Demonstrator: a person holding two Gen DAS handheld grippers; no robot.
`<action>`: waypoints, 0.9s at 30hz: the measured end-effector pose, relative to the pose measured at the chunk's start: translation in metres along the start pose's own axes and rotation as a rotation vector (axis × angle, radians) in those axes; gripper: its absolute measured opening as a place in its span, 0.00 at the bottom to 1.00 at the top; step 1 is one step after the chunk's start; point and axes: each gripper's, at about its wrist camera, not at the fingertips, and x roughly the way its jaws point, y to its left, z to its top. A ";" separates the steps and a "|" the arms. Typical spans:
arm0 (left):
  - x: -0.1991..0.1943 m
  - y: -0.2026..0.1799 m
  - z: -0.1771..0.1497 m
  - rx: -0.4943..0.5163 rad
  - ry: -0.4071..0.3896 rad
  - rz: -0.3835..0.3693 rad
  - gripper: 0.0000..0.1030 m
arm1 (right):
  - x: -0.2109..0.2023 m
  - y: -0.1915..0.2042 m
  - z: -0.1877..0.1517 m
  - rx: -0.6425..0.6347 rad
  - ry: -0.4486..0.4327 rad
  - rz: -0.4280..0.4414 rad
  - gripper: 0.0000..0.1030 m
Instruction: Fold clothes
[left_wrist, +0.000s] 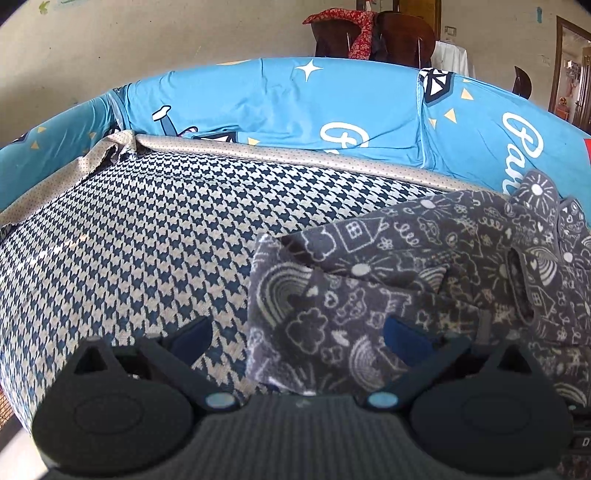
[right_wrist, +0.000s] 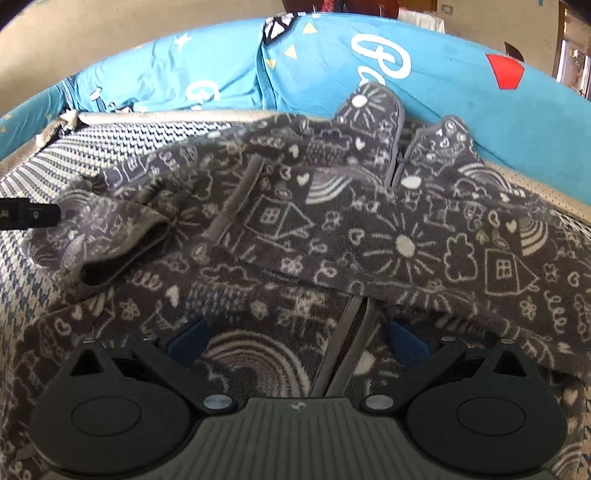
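Observation:
A dark grey fleece jacket (right_wrist: 369, 236) with white doodle print lies on the houndstooth sofa seat (left_wrist: 129, 240). Its collar (right_wrist: 373, 107) leans against the blue backrest, and one sleeve lies folded across the front with its cuff (right_wrist: 110, 266) to the left. In the left wrist view the jacket (left_wrist: 406, 266) fills the right half. My left gripper (left_wrist: 299, 336) is open, low over the jacket's left edge, one finger over bare seat and the other over fleece. My right gripper (right_wrist: 297, 339) is open just above the zip (right_wrist: 343, 354) with nothing between its fingers.
A blue printed cover (left_wrist: 295, 110) drapes the sofa back, with a beige dotted strip (left_wrist: 295, 157) along its foot. Behind the sofa stand dark wooden chairs under a red cloth (left_wrist: 343, 22). A doorway (left_wrist: 569, 74) opens at the far right. A black tool part (right_wrist: 29, 216) pokes in at the left edge.

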 end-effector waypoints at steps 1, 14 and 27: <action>0.001 0.000 0.000 -0.002 0.003 0.001 1.00 | 0.002 0.002 0.000 -0.002 0.013 -0.014 1.00; 0.009 0.007 0.001 -0.059 0.041 0.002 1.00 | 0.005 0.003 0.004 0.016 0.025 -0.035 1.00; 0.003 0.023 0.011 -0.126 0.005 0.033 1.00 | -0.028 0.036 0.022 -0.004 -0.077 0.077 0.95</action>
